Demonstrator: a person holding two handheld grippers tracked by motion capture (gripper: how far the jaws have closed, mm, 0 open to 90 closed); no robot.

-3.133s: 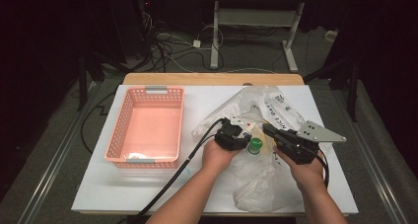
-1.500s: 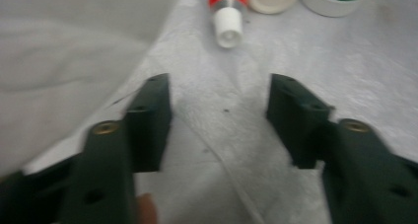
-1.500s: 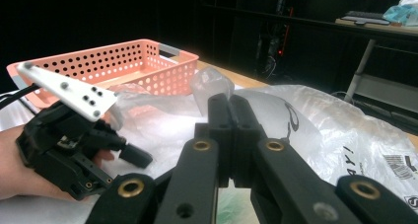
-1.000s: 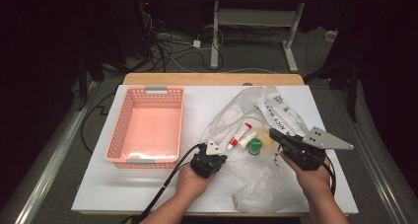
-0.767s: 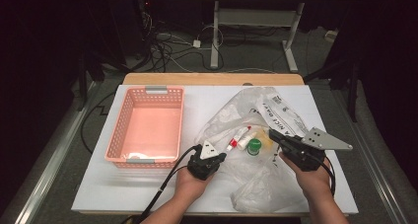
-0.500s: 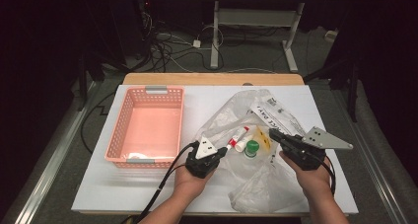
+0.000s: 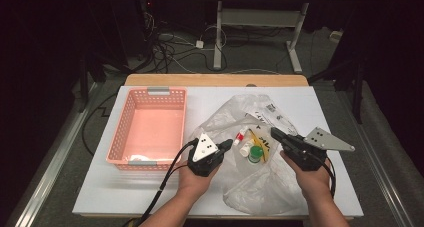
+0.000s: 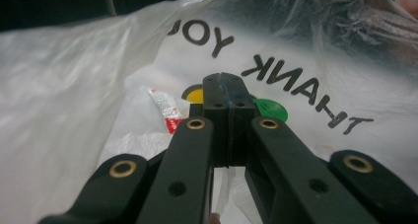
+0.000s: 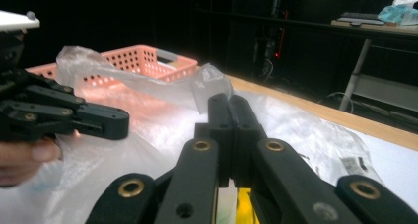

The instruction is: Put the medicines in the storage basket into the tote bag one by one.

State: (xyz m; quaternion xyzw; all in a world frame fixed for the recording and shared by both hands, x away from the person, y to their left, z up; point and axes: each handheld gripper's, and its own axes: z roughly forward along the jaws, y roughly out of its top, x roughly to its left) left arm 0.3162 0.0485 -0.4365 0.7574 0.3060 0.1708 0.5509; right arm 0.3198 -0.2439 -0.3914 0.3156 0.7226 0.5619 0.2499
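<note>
A clear plastic bag point(image 7: 260, 187) printed "THANK YOU" point(image 8: 305, 76) lies on the white table point(image 7: 125, 192). Inside it I see a red-and-white tube point(image 7: 241, 135) point(image 8: 165, 108), a green-capped bottle point(image 7: 256, 153) point(image 8: 270, 110) and something yellow point(image 7: 259, 138). My left gripper point(image 7: 226, 146) point(image 8: 227, 83) is shut on the bag's left edge and holds it raised off the table. My right gripper point(image 7: 275, 133) point(image 9: 227, 103) is shut on the bag's right edge, with a crumple of film point(image 9: 211, 83) standing up at its tips. The two grippers face each other across the bag's mouth.
A pink mesh basket point(image 7: 116, 137) point(image 9: 143, 58) stands left of the bag, with a small white item point(image 7: 137, 158) at its near end. The left gripper's cable point(image 7: 165, 182) trails toward the table's front edge. Bare table lies behind the bag and at the front left.
My left gripper has risen and shifted toward the bag's middle, pulling the film's left edge up with it. The right gripper has stayed where it was.
</note>
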